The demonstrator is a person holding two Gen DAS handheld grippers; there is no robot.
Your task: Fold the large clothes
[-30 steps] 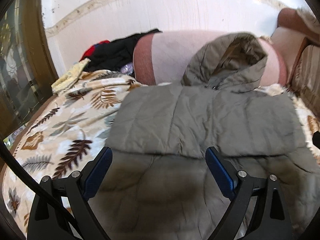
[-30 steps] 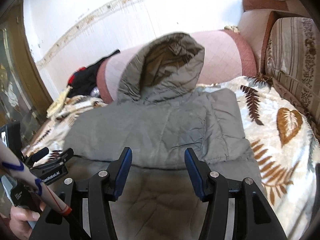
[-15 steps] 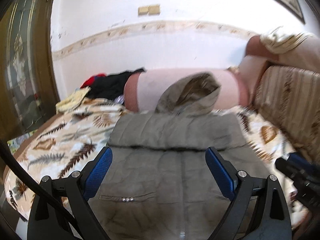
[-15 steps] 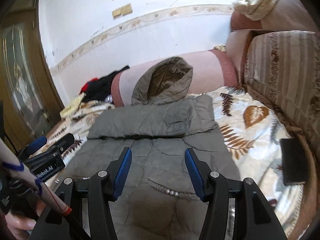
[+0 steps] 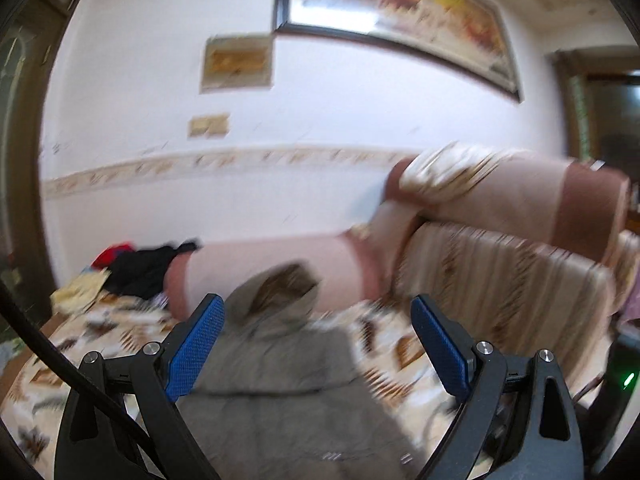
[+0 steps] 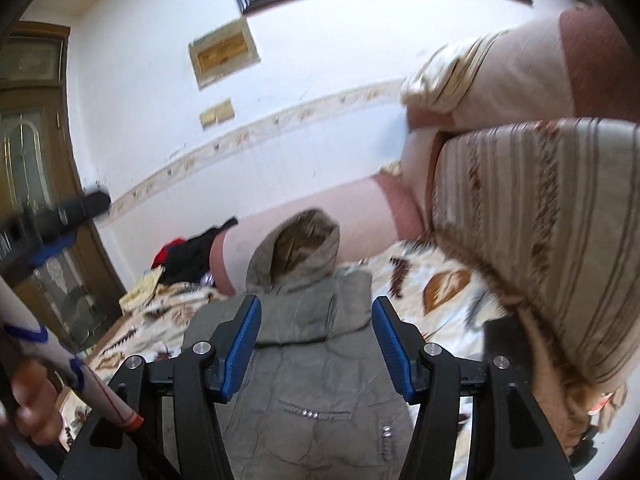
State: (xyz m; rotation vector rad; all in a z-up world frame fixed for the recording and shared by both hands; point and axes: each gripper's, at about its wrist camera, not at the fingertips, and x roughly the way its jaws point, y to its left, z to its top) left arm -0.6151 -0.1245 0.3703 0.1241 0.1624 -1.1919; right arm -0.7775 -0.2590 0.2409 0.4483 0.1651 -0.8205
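Grey jacket (image 6: pixel 316 360) flat on leaf-print bedspread (image 6: pixel 436 300); pink bolster (image 6: pixel 360 216) behind hood

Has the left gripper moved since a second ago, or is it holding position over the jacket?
Yes. The left gripper has pulled up and back: the grey jacket now sits lower and smaller between its open jaws, and the framed picture has come into view.

Grey hooded jacket (image 6: pixel 312 360) flat on leaf-print bedspread, sleeves folded in.
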